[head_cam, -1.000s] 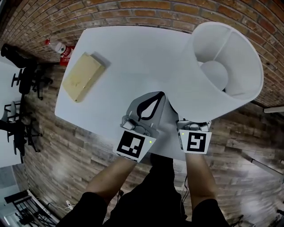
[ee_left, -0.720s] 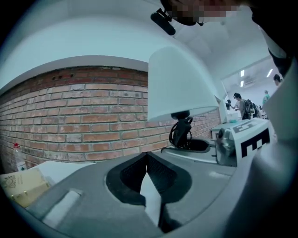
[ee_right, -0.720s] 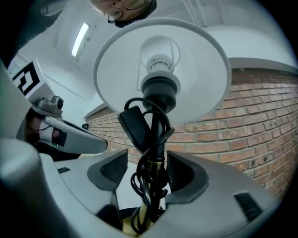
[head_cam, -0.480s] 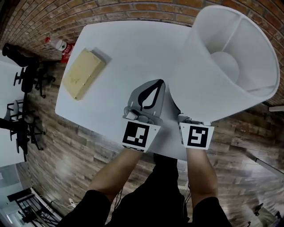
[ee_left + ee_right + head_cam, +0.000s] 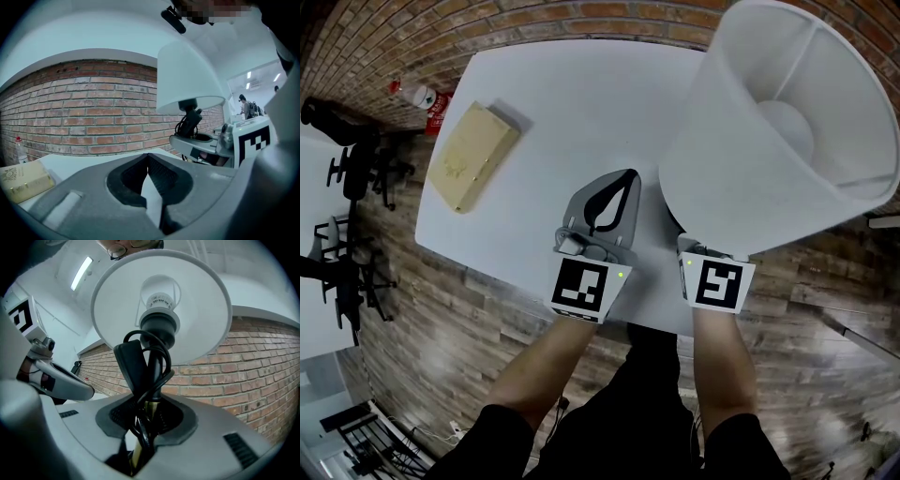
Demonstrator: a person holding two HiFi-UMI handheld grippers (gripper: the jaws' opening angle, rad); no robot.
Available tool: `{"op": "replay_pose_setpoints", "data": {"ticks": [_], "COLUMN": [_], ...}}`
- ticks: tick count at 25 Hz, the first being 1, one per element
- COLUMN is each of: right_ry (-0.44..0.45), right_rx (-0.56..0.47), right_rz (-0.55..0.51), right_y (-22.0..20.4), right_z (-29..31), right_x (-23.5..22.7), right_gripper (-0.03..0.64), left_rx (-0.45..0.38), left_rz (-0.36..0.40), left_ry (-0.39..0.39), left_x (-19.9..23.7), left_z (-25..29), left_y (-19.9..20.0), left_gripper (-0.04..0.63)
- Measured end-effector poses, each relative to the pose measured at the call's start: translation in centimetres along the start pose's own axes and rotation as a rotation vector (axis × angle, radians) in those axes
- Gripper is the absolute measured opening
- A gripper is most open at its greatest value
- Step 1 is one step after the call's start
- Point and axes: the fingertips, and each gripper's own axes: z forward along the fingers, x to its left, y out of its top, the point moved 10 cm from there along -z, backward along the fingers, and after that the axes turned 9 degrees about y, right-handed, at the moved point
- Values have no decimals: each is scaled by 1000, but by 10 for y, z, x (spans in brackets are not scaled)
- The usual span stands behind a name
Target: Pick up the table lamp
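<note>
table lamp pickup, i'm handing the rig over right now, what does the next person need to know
Right gripper: jaws have just been closing on the table lamp, brass stem and wrapped black cord between them.
Left gripper: shut, empty, beside the lamp over the white table.
Done: grip on the stem.
Left: lift the lamp clear; its base is hidden, so whether it is off the table is unclear.

I can read no words or numbers anywhere. My left marker cube [image 5: 581, 286] and right marker cube [image 5: 718, 285] bear only black-and-white square patterns. The print on the tan box [image 5: 472, 157], far left, is too small to read.
</note>
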Motion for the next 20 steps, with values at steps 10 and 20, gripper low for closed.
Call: {"op": "replay_pose_setpoints", "data": {"ticks": [10, 20], "right_ry": [43, 57], "right_rx": [103, 181], "right_rz": [-16, 17], "right_y": [13, 21], "right_z": [2, 4], "right_x": [-3, -12], "right_gripper": [89, 80], "left_rx": [-12, -21], "left_rz": [-7, -26], "left_ry": [-12, 0], "left_x": [0, 0], "left_z": [-7, -15], "left_y": [16, 21], "left_gripper": [8, 8]}}
